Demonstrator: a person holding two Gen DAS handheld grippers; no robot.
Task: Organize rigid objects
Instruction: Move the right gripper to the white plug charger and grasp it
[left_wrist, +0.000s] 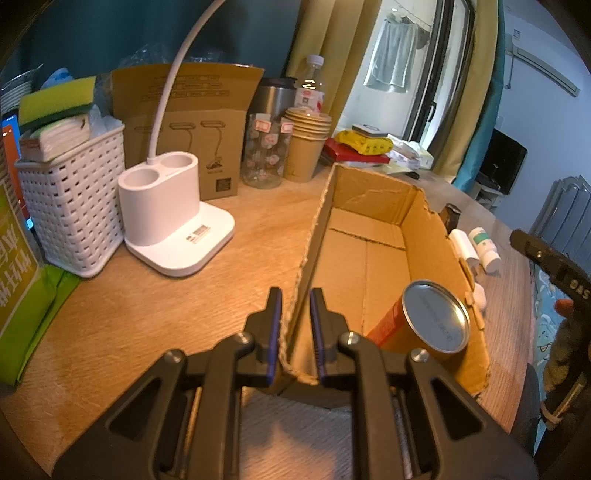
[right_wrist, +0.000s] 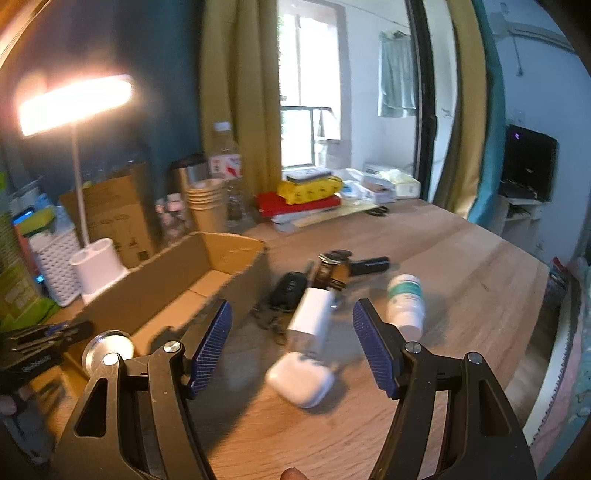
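Note:
An open cardboard box lies on the wooden table; it also shows in the right wrist view. An orange can with a metal end lies inside it. My left gripper is shut on the box's near left wall. My right gripper is open and empty above a white earbud case, a white charger and a white bottle with a green label. A dark key fob, a dark jar and a black stick lie beyond.
A white lamp base, a white basket, a lamp carton, a glass jar and stacked paper cups stand at the back left. Books and a yellow pack lie at the back.

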